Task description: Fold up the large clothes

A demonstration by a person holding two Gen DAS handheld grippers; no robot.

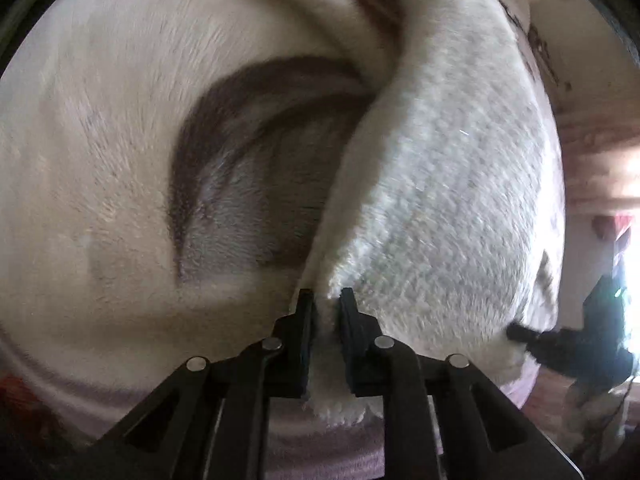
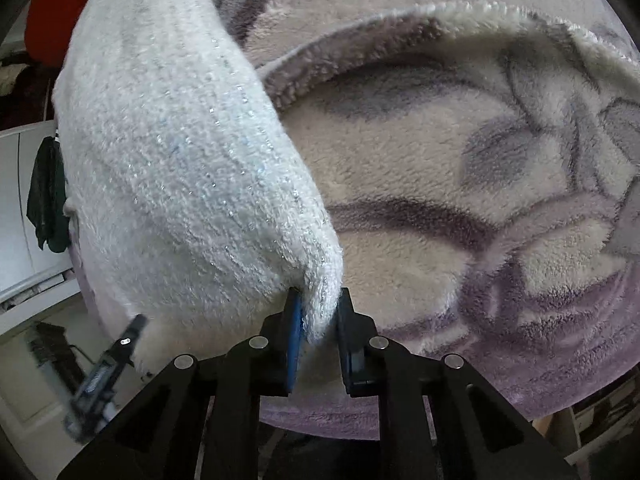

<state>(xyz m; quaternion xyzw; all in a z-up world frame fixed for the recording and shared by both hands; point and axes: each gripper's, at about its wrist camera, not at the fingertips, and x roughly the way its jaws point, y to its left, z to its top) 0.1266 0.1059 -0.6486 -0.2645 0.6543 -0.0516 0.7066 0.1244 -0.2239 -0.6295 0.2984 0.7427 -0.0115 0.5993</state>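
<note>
Both tools clamped on the white fuzzy garment, one edge each. Left tool: jaws narrow, a pinched fold of knit runs between them. Right tool: jaws narrow on a bunched corner, the blue pad touching the fabric. The garment hangs lifted between the two tools, above a plush floral blanket that covers the surface below; whether that is a bed or something else, can't tell.

Risks, as a judgement: the right grip holds only a small tip of the corner, so a pull could slip it free. Uneven tension would skew the fold. The loose knit could snag on a jaw, or drag across the blanket pile and bunch.
</note>
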